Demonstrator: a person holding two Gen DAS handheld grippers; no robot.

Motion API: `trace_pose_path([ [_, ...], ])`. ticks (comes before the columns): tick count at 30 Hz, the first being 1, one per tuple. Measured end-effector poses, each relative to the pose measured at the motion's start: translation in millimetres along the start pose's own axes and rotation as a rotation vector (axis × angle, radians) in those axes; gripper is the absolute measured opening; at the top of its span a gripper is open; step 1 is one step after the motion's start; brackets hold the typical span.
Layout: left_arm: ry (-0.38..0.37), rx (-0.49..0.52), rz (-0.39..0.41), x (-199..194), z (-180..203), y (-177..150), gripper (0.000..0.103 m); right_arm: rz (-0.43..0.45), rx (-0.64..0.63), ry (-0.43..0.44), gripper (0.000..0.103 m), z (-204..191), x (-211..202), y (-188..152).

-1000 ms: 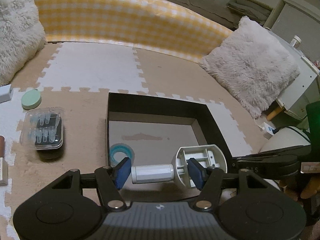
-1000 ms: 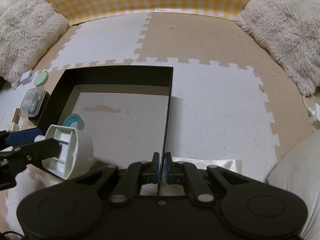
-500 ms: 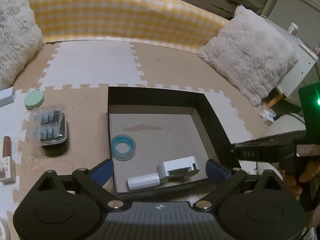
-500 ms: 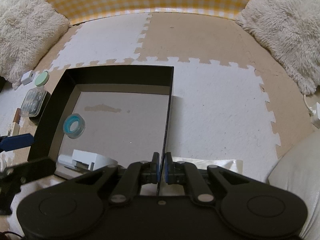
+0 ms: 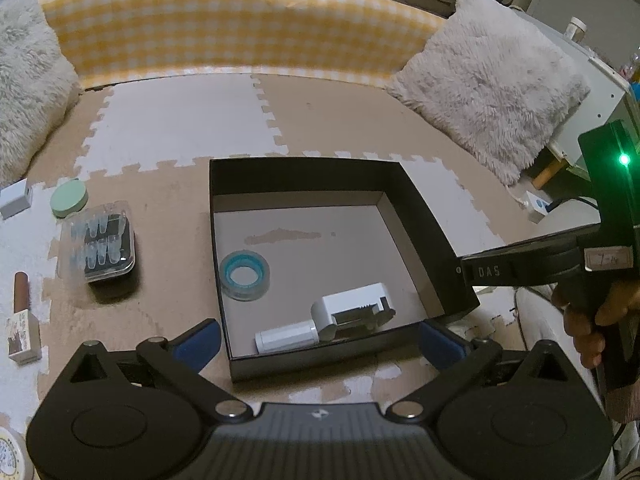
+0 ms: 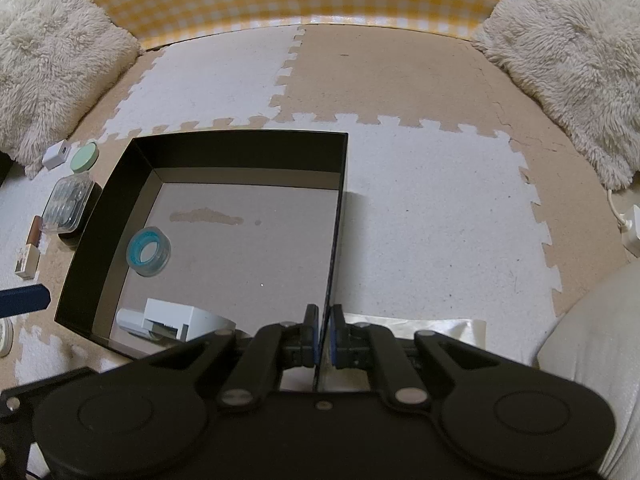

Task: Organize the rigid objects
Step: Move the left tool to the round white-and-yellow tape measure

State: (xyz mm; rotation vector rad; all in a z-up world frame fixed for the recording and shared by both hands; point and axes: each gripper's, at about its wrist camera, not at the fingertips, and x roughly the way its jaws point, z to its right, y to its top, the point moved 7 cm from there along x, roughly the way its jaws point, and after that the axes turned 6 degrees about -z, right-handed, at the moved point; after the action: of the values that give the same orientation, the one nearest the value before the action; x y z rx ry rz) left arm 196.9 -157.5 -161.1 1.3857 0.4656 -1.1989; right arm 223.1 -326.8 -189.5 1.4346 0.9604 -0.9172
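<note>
A black open box (image 5: 304,162) sits on the foam floor mat. On its grey floor lie a white handled device (image 5: 352,308) near the front wall and a blue tape roll (image 5: 244,276) at the left. My left gripper (image 5: 320,340) hovers just in front of the box; its jaws are opening wide and nothing is pressed between them. In the right wrist view my right gripper (image 6: 325,332) is shut on the right wall of the box (image 6: 240,134), with the white device (image 6: 176,320) and tape roll (image 6: 148,252) lying inside.
Left of the box lie a clear case of small tubes (image 5: 100,240), a green round lid (image 5: 69,199), a white adapter (image 5: 14,200) and a brown stick in a carton (image 5: 22,320). Fluffy pillows (image 5: 488,92) and a yellow checked bolster (image 5: 240,24) border the mat. A silver pouch (image 6: 420,326) lies right of the box.
My left gripper let go of the white device, which dropped onto the box floor. Its jaws spread wide and it drew back a little. The right gripper kept its hold on the box wall.
</note>
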Motion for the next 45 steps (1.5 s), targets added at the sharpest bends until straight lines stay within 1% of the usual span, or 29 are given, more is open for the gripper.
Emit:
trace_pose_path([
  [7, 0.018, -0.012, 0.01, -7, -5, -4, 0.103, 0.0, 0.001, 0.004, 0.006, -1, 0, 0],
  [12, 0.05, -0.047, 0.019, -13, -20, -7, 0.103, 0.001, 0.0, 0.003, 0.006, -1, 0, 0],
  [19, 0.147, -0.067, 0.059, -33, -58, -7, 0.103, 0.0, 0.0, 0.004, 0.006, -1, 0, 0],
  [22, 0.168, -0.09, 0.074, -43, -74, -4, 0.103, 0.001, 0.0, 0.004, 0.006, 0, 0, 0],
  [25, 0.171, -0.129, 0.088, -54, -92, -6, 0.103, 0.001, 0.002, 0.006, 0.006, -1, 0, 0],
  [28, 0.214, -0.159, 0.085, -60, -110, -13, 0.103, 0.0, 0.002, 0.007, 0.006, -2, -1, -1],
  [30, 0.238, -0.187, 0.07, -63, -123, -19, 0.103, 0.0, 0.001, 0.008, 0.006, -2, -1, -1],
  [32, 0.244, -0.212, 0.048, -66, -136, -24, 0.103, 0.0, 0.002, 0.01, 0.006, -3, -1, -1],
  [35, 0.257, -0.242, -0.007, -67, -156, -35, 0.103, -0.002, 0.007, 0.016, 0.006, -2, -1, 0],
  [40, 0.303, -0.313, -0.072, -67, -189, -51, 0.103, -0.002, 0.007, 0.02, 0.006, 0, -1, 0],
  [43, 0.339, -0.36, -0.122, -63, -208, -60, 0.103, -0.003, 0.008, 0.023, 0.006, 1, 0, 0],
  [45, 0.35, -0.39, -0.163, -56, -217, -67, 0.103, -0.004, 0.01, 0.026, 0.006, 1, 0, 0],
])
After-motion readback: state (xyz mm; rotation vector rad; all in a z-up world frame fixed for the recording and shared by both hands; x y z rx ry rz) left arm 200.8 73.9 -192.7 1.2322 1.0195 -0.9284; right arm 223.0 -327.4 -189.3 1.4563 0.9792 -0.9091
